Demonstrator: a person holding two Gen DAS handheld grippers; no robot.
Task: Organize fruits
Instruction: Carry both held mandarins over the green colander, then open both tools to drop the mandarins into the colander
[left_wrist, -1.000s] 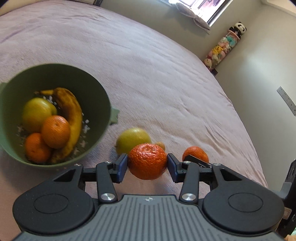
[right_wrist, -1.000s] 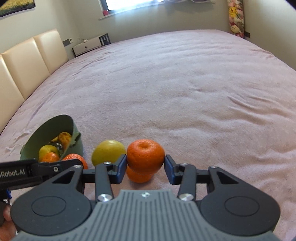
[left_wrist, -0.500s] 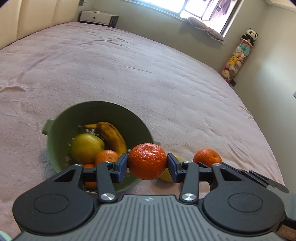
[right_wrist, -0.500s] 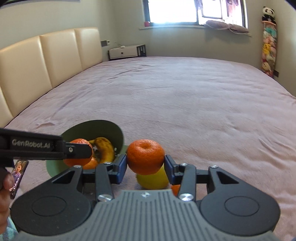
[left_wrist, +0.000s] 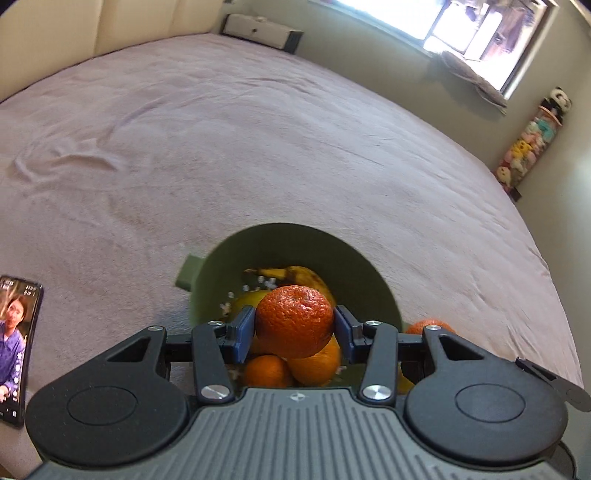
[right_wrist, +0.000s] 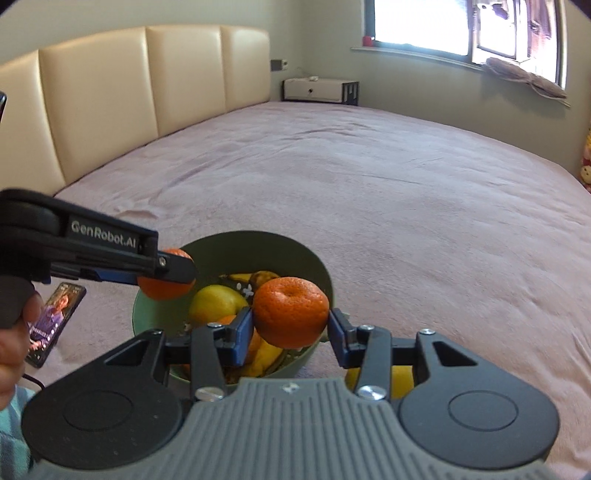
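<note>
My left gripper (left_wrist: 293, 332) is shut on a tangerine (left_wrist: 295, 321) and hangs over the green bowl (left_wrist: 280, 247). The bowl holds a banana (left_wrist: 295, 275), a yellow-green apple (right_wrist: 214, 302) and other tangerines (left_wrist: 266, 371). My right gripper (right_wrist: 290, 328) is shut on a second tangerine (right_wrist: 291, 312), above the bowl's (right_wrist: 236, 247) near right side. In the right wrist view the left gripper's finger (right_wrist: 170, 267) reaches in from the left with its tangerine (right_wrist: 162, 290) above the bowl's left rim. A yellow fruit (right_wrist: 400, 380) lies on the bed, partly hidden under my right finger linkage.
The bowl sits on a wide pink bedspread (right_wrist: 406, 206) with a cream headboard (right_wrist: 110, 99) behind. A phone (left_wrist: 14, 347) with a lit screen lies left of the bowl. A person's hand (right_wrist: 14, 332) grips the left tool. Another tangerine (left_wrist: 428, 326) peeks out right of the bowl.
Both grippers have carried their tangerines leftwards and a little up to the bowl. The bowl has come from the left of each view to right under the fingers. The grips are unchanged.
</note>
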